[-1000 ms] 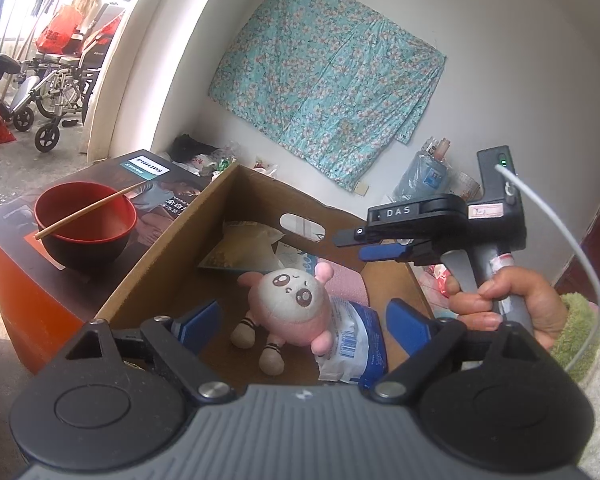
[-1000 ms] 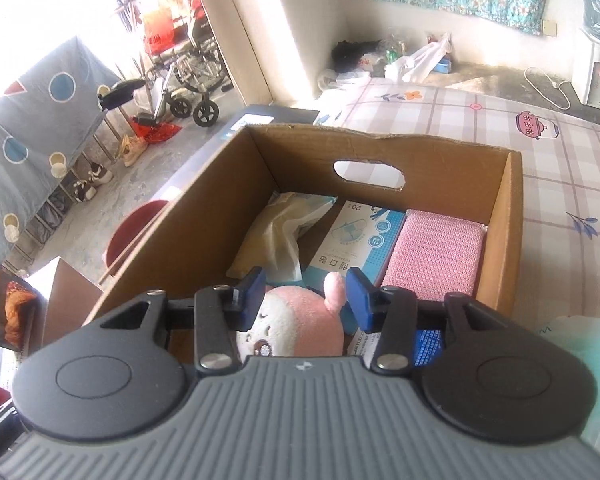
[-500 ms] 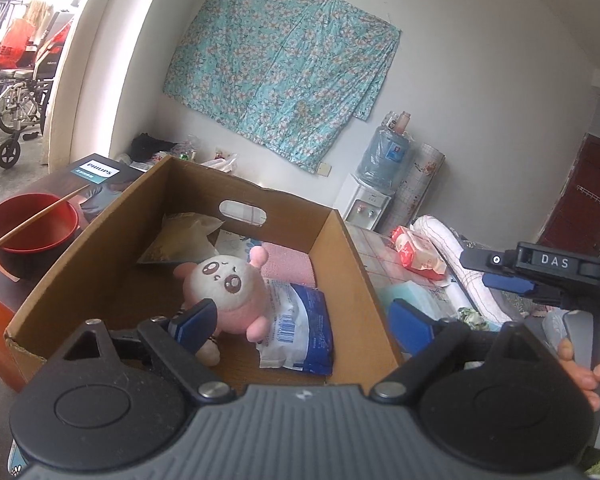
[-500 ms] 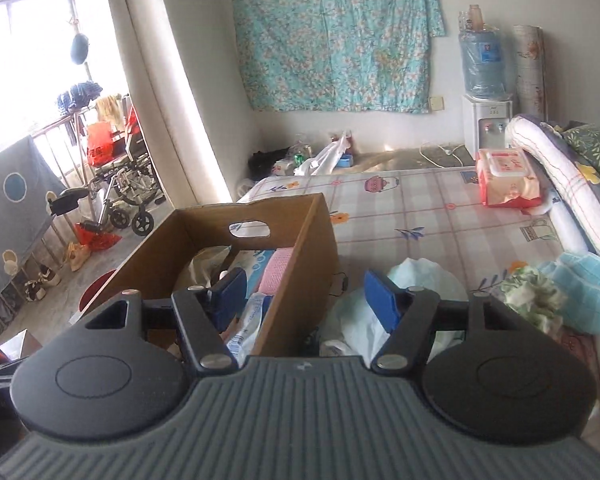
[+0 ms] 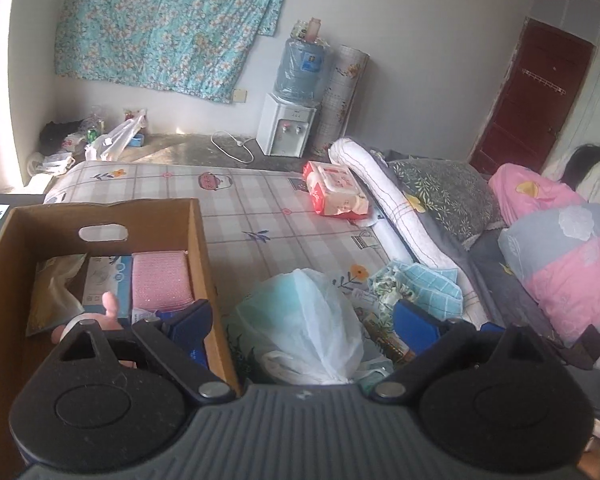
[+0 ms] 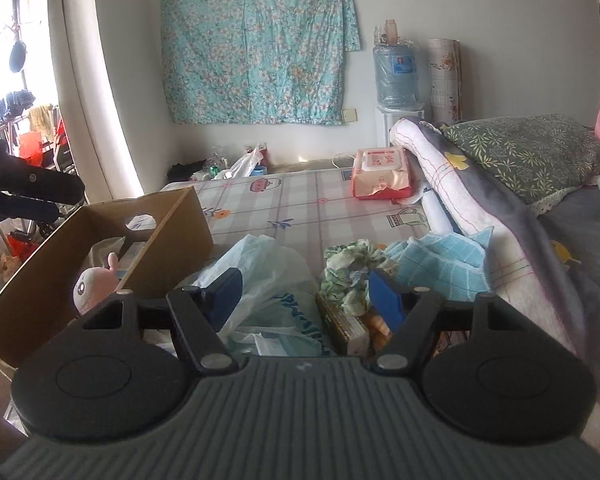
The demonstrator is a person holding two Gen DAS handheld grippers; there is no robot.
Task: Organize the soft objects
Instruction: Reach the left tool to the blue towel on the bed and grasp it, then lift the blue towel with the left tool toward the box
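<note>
The cardboard box [image 5: 198, 248] stands on the bed at the left and holds a pink plush [image 6: 94, 284], a pink pad [image 5: 160, 280] and paper packets. To its right lie a white plastic bag [image 5: 304, 320], a floral scrunchie [image 6: 352, 268] and a blue checked cloth [image 6: 440, 260]. My left gripper [image 5: 303, 324] hovers above the bag, jaws wide and still opening, touching nothing. My right gripper [image 6: 306, 300] hangs over the bag and a small gold packet [image 6: 340, 324]. Its jaws are opening and nothing is gripped.
A red wet-wipes pack [image 5: 336, 194] lies farther back on the checked sheet [image 5: 260, 216]. A rolled white quilt [image 5: 396, 208], pillows and bedding fill the right side. A water dispenser [image 5: 286, 128] stands at the far wall. The left gripper's fingers [image 6: 40, 184] show at the right view's left edge.
Both views have swung right, from inside the box to the pile on the bed. The right jaws have widened and left the plush in the box.
</note>
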